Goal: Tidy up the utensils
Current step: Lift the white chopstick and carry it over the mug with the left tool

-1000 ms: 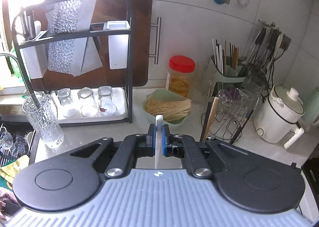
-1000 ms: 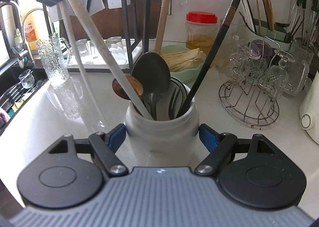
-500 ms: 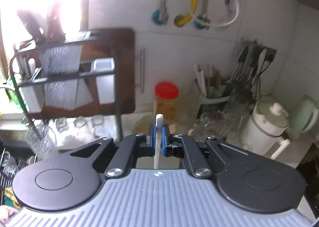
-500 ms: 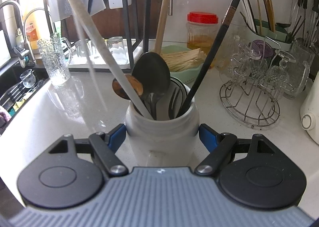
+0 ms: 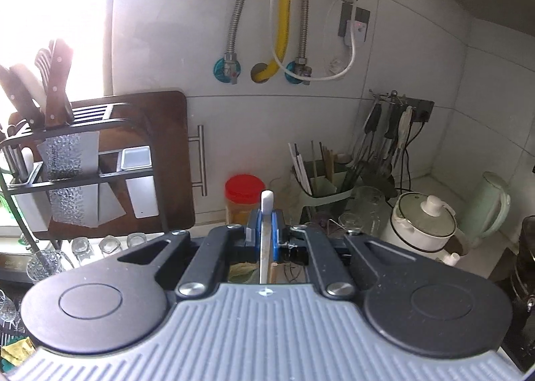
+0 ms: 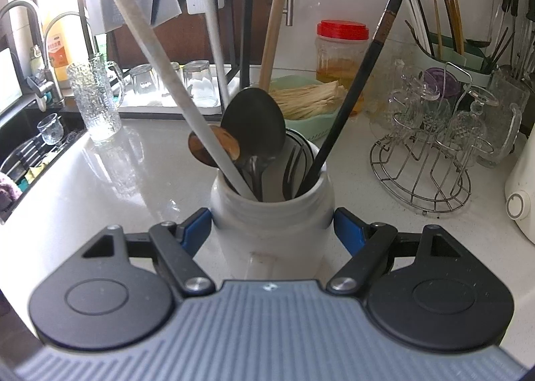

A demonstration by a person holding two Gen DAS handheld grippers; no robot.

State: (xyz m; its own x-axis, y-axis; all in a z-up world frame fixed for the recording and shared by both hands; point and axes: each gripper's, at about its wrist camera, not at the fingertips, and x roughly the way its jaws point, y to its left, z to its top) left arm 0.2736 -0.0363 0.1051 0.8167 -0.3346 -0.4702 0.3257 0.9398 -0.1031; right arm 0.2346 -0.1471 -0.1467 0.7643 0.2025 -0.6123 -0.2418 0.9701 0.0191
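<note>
My left gripper (image 5: 265, 224) is shut on a white chopstick (image 5: 266, 214), held upright high above the counter. Its lower end hangs down in the right wrist view (image 6: 214, 33), behind the jar. My right gripper (image 6: 272, 225) is closed around a white ceramic jar (image 6: 272, 214) standing on the counter. The jar holds a second white chopstick (image 6: 174, 87), a black chopstick (image 6: 357, 87), a black spoon (image 6: 253, 123), a wooden spoon (image 6: 230, 143) and other utensils. A green chopstick holder (image 5: 329, 192) with several chopsticks stands at the back right.
A black dish rack (image 5: 87, 173) with knives and upturned glasses stands back left by the sink. A red-lidded jar (image 5: 244, 194), a green bowl of sticks (image 6: 307, 103), a wire glass stand (image 6: 431, 153), a white cooker (image 5: 423, 224) and a tall glass mug (image 6: 95, 97) crowd the counter.
My left gripper has risen with the white chopstick, lifting it out of the jar; the view now looks higher up the wall. My right gripper and the jar have not moved.
</note>
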